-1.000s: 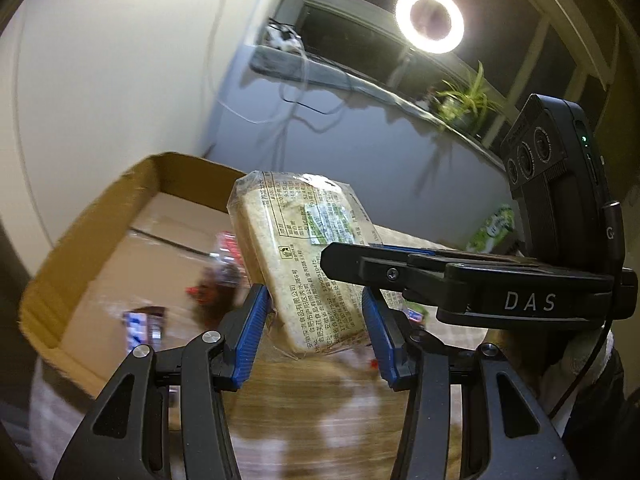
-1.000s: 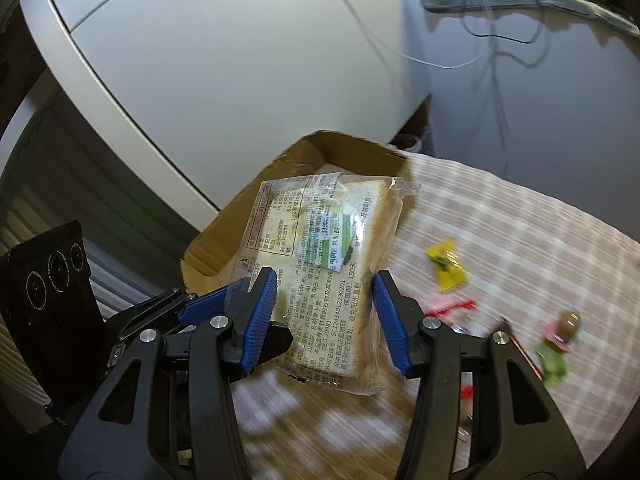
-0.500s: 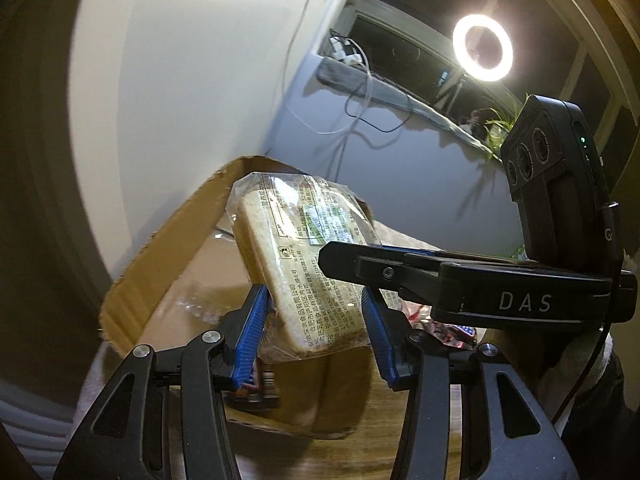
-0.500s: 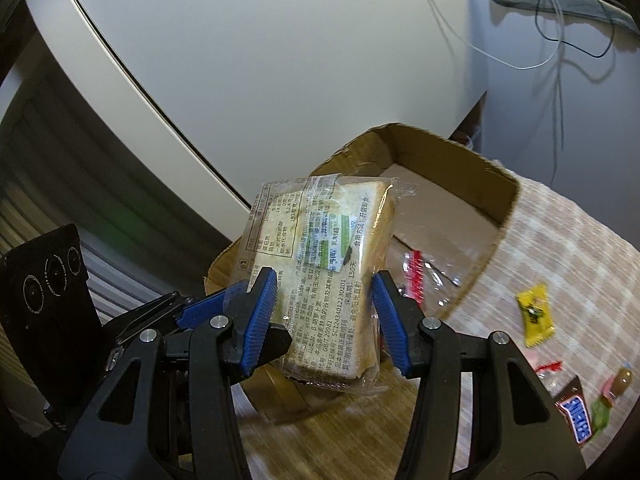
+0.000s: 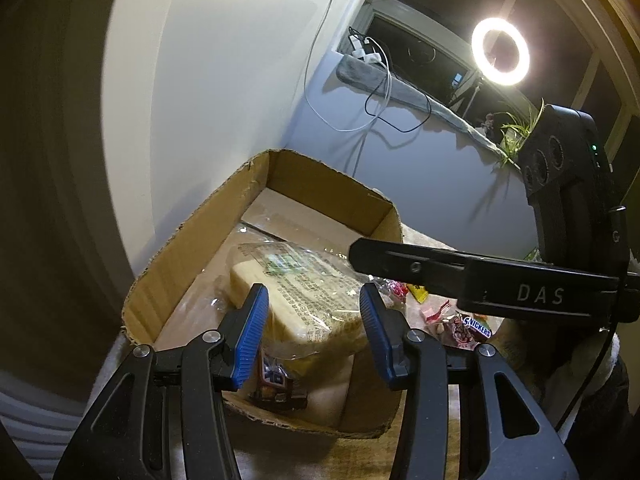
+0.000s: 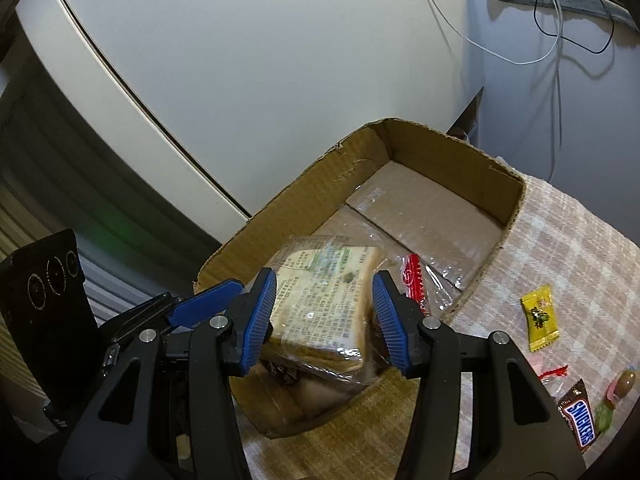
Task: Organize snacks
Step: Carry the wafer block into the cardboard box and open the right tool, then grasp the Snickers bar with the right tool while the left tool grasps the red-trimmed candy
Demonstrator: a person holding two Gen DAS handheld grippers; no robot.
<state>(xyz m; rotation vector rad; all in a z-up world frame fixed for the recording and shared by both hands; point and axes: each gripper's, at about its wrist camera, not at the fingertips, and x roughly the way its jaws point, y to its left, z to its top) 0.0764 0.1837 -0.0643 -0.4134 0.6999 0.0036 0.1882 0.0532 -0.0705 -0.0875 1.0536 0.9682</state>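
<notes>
Both grippers over the open brown cardboard box (image 6: 420, 168)

We see the clear-wrapped sliced bread pack (image 6: 320, 308) inside the box's near end, between the blue pads of our left gripper (image 5: 310, 322) and right gripper (image 6: 324, 312); whether either grips it, we cannot tell. A brown Snickers bar (image 6: 578, 420) lies outside the box, on the checked cloth.

I see the bread packet (image 6: 320, 308) wrapped in clear, glossy film that crinkles and catches the light. My cardboard box (image 6: 304, 208) is matt brown corrugated board with rough torn edges, its floor sealed with shiny tape. The tablecloth (image 6: 560, 248) looks like soft woven checked cloth. The Snickers bar (image 6: 578, 420) has a slick plastic wrapper. My grippers' pads (image 5: 250, 334) are ribbed blue rubber on matt black plastic arms.
</notes>
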